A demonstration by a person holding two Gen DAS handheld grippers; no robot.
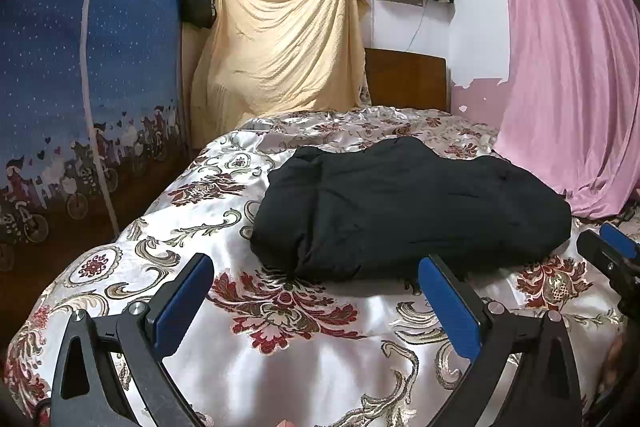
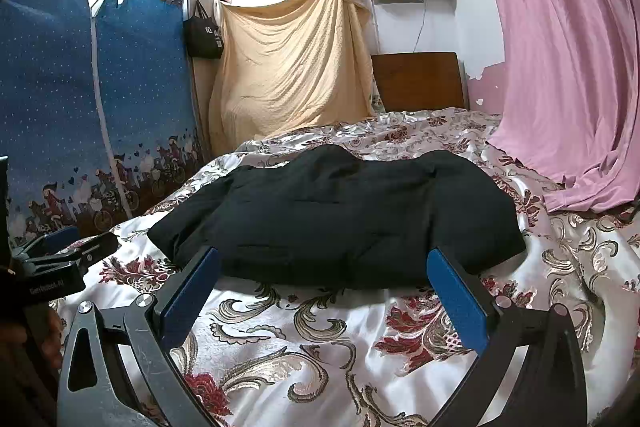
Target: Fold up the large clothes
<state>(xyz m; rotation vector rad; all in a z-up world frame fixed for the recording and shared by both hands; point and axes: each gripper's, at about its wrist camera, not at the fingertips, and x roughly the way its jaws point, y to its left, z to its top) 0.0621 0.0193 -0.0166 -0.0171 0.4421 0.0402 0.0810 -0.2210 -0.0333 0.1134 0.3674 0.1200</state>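
A large black padded garment (image 1: 404, 211) lies folded into a thick bundle on the floral satin bedspread (image 1: 280, 367); it also shows in the right wrist view (image 2: 344, 223). My left gripper (image 1: 316, 267) is open and empty, its blue pads wide apart, just short of the bundle's near edge. My right gripper (image 2: 324, 263) is open and empty, its jaws spread at the bundle's near edge. The right gripper shows at the right edge of the left wrist view (image 1: 616, 251), and the left gripper at the left edge of the right wrist view (image 2: 64, 251).
A blue fabric wardrobe (image 1: 80, 87) stands left of the bed. A yellow sheet (image 1: 280, 43) hangs at the back beside a wooden headboard (image 1: 404, 79). A pink curtain (image 1: 568, 67) drapes onto the bed at the right.
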